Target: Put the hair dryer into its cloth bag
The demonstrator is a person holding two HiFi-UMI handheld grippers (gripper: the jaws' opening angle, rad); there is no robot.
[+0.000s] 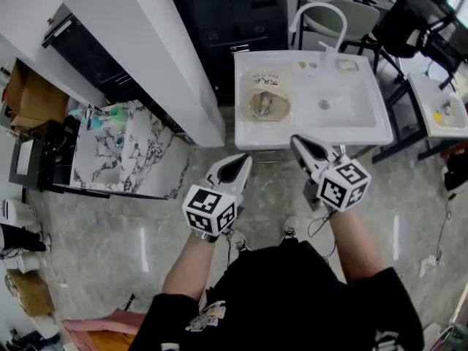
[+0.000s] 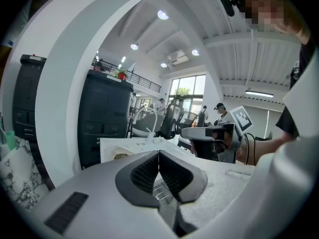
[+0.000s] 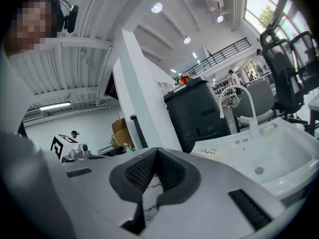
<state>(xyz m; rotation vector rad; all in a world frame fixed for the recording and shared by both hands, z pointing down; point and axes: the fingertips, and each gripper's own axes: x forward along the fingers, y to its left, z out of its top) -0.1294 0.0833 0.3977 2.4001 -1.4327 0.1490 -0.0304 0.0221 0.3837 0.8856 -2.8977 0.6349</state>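
You stood facing the white sink unit (image 1: pixel 365 126), with both grippers held just short of its near edge. Your left gripper (image 1: pixel 241 163) had its jaws pressed together on nothing, and so did your right gripper (image 1: pixel 298 143). A crumpled beige cloth bag (image 1: pixel 269 105) lay on the unit's flat left part, beside the basin (image 1: pixel 333 101). Whether the hair dryer was inside it could not be told.

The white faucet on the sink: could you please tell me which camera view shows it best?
The right gripper view: the white faucet stands side-on and fairly close, with its whole arch visible. The head view shows it from above, foreshortened. The left gripper view shows it small and distant.
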